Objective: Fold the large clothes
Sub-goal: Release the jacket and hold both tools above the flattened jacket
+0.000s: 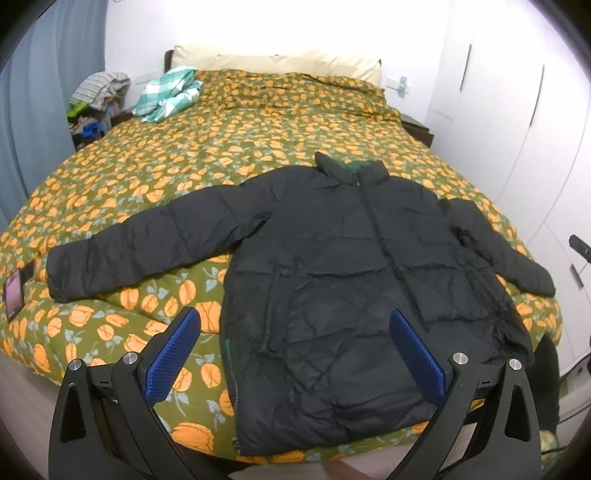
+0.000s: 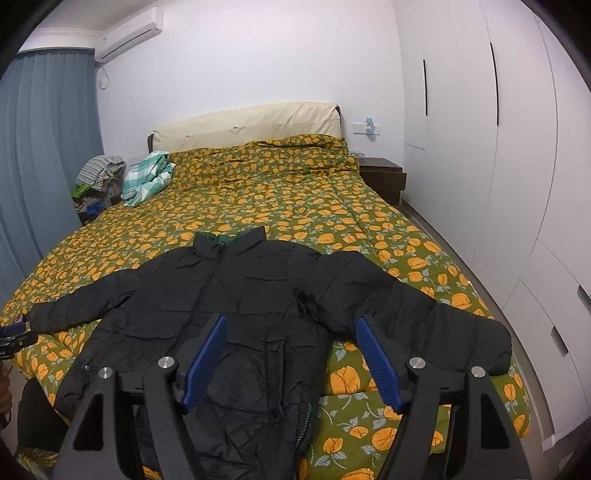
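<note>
Bedroom, floral quilt [image 1: 258,122] on bed serves as folding surface. Black puffer jacket [image 1: 351,277] lies front up at near end, zipped, collar toward headboard, both sleeves spread outward; layout suits sleeve-first fold, none begun. Left gripper [image 1: 295,354] hovers over hem, jaws apart, holding nothing. Right gripper [image 2: 291,362] likewise empty, jaws wide, above jacket's right side. Left view alone shows phone [image 1: 14,295] beside left cuff; right view alone shows air conditioner [image 2: 129,33].

The left black two-finger gripper [image 1: 295,325] (blue ribbed pads) hangs tilted downward, jaws spread wide, nothing between them; the right black gripper [image 2: 291,332] likewise.
</note>
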{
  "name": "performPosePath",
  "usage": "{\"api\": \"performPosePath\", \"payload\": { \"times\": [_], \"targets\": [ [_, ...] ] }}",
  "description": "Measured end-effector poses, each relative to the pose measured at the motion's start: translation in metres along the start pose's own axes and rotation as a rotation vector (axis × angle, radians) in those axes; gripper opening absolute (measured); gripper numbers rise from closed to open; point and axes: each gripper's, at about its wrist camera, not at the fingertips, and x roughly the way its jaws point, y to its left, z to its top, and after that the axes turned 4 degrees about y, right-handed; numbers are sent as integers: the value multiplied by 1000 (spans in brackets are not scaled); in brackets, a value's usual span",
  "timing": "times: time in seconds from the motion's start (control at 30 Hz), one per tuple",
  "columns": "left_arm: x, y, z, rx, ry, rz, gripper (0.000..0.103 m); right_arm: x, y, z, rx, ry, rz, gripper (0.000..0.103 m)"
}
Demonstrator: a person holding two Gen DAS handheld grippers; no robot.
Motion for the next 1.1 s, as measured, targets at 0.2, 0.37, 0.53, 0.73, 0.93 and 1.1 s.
{"api": "performPosePath", "payload": {
  "times": [0.2,0.37,0.53,0.73,0.93,1.1],
  "targets": [
    [3,2,-1,-15,10,6,102,12,-17,-6,52,41,-28,74],
    [5,4,-3,-29,25,14,102,24,-34,-16,121,92,-40,74],
    [7,5,-5,-38,39,16,102,32,-43,-26,159,131,-48,74],
    [9,5,-5,-35,45,22,102,36,-44,-30,168,149,-51,74],
    [11,5,-6,-37,52,25,102,39,-46,-32,176,159,-55,74],
    [12,7,-6,-40,55,24,102,42,-56,-37,198,167,-68,74]
  ]
}}
